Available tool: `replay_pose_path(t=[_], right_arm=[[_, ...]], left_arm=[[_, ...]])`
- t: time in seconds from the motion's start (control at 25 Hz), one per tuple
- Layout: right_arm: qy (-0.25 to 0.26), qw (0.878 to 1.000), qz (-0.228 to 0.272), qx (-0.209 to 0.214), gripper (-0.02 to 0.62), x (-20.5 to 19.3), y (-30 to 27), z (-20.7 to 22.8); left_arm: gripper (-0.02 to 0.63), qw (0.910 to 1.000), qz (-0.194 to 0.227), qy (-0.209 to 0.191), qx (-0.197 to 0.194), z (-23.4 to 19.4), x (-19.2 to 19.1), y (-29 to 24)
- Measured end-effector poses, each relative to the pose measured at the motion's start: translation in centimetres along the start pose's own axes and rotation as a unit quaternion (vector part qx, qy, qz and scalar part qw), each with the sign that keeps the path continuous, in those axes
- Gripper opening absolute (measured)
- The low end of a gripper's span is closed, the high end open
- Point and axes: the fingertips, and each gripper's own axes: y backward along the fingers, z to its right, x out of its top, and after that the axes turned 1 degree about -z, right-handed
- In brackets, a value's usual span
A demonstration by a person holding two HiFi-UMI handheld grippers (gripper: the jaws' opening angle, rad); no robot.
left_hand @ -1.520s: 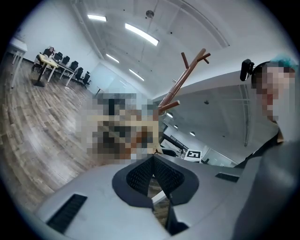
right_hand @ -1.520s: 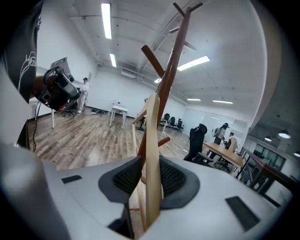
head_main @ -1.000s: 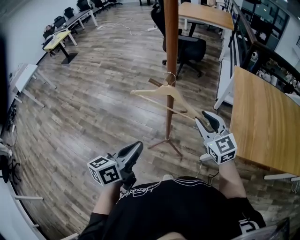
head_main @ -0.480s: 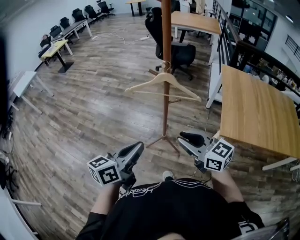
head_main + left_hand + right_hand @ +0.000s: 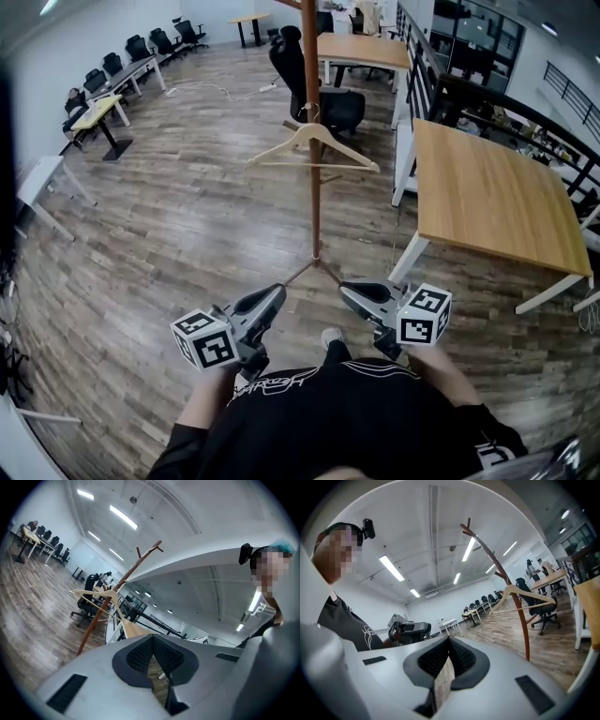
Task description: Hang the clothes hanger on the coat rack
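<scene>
On the coat rack point(image 5: 315, 216), the clothes hanger point(image 5: 330, 138) hangs by its hook, exactly where too small to tell; the head view cuts off the rack's top. Short of the rack, left tongs point(image 5: 269, 298) and right tongs point(image 5: 359, 297) are both closed, empty.

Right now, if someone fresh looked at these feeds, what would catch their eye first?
The wooden hanger hangs by its hook on the tall brown coat rack, mid-floor straight ahead of the person. Low in the head view, the left tongs and right tongs are both shut and empty, held near the person's body, apart from the rack. A wooden table stands to the right.
</scene>
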Motion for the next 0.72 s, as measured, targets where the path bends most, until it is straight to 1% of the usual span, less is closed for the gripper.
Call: replay_pose_path(t=[0.16,0.32,0.48,0.72], right_arm=[[-0.003,1.0,0.001,-0.029,0.04,-1.3,1.5,-1.4],[-0.008,0.999,0.006,-0.04,0.04,-2.2,2.5,-2.5],[-0.013,0.998,0.005,-0.056,0.04,-3.0,3.5,-2.9],[-0.031,0.997,-0.006,-0.066,0.04,-4.8,3.4,-2.7]], left_arm=[[0.006,0.9997,-0.013,0.0,-0.022,1.9,-1.8,0.5],[0.007,0.9991,-0.022,0.002,-0.037,2.8,-2.8,0.4],[0.006,0.9982,-0.032,0.009,-0.049,3.1,-3.8,0.2],[0.006,0.9972,-0.045,0.032,-0.051,2.1,-5.5,0.3]])
